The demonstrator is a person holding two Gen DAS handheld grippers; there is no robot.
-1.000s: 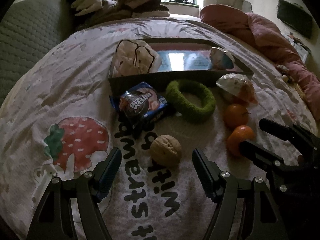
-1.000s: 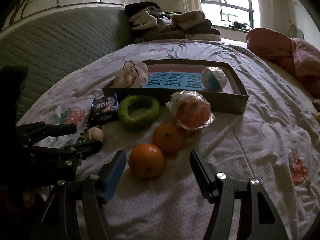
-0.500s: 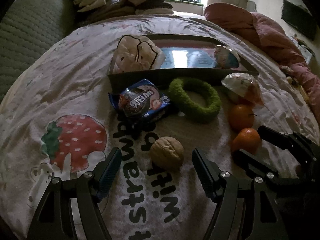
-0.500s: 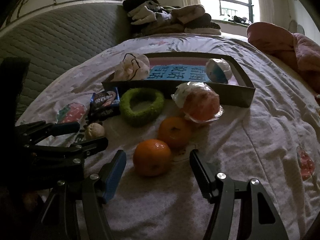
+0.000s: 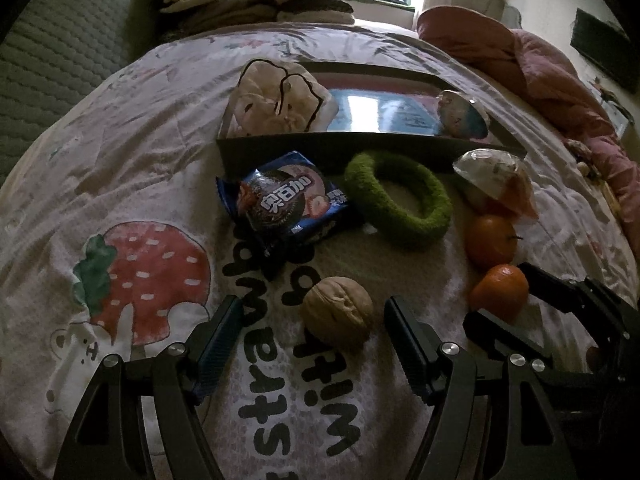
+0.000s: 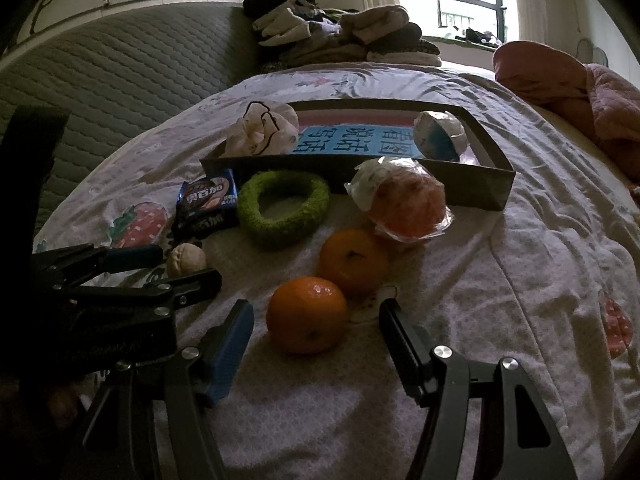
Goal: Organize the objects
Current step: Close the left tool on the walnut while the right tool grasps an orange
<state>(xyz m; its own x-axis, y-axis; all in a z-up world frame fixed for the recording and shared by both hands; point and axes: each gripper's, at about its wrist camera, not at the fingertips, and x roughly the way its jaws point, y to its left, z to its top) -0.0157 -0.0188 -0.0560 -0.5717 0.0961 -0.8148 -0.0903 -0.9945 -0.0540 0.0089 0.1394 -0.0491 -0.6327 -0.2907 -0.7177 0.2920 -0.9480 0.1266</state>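
My left gripper [image 5: 314,316] is open with a walnut [image 5: 337,310] between its fingers on the bed sheet. My right gripper [image 6: 316,320] is open around the nearer of two oranges [image 6: 306,314]; the second orange [image 6: 353,261] lies just behind it. Behind them lie a green fuzzy ring [image 6: 283,208], a blue cookie packet [image 5: 282,199], and a plastic-wrapped orange [image 6: 404,202]. The shallow dark box [image 6: 472,188] holds a white cloth bag [image 6: 262,130] and a blue-white ball [image 6: 439,134].
A pile of folded clothes [image 6: 340,36] sits at the head of the bed by a quilted headboard [image 6: 120,80]. A pink duvet [image 6: 568,88] lies bunched at the right. The strawberry-print sheet [image 5: 140,276] spreads to the left.
Both grippers have moved forward and lower: the walnut now sits between the left fingers and the near orange between the right fingers. No object has shifted.
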